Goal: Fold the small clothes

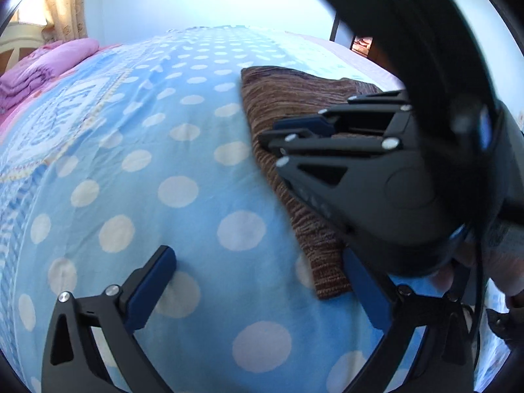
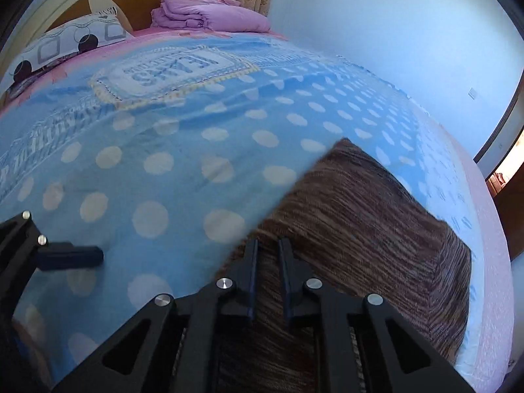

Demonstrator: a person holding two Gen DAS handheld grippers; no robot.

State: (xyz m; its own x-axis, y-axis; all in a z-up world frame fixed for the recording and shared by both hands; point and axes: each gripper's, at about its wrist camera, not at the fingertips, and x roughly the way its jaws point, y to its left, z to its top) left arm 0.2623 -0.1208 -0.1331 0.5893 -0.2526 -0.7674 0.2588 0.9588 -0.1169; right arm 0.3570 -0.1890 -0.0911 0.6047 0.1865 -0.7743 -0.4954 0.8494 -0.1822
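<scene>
Left wrist view: left tool spread wide, empty, over blue polka-dot bed sheet beside folded brown striped knit garment; right wrist view: right tool nearly closed, pinching garment fabric.

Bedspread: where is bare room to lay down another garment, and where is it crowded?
Free: the polka-dot bedspread between the brown knit garment and the pillow. Crowded: the near right, where the right gripper works over the garment, and the headboard end with the folded purple blanket.
</scene>
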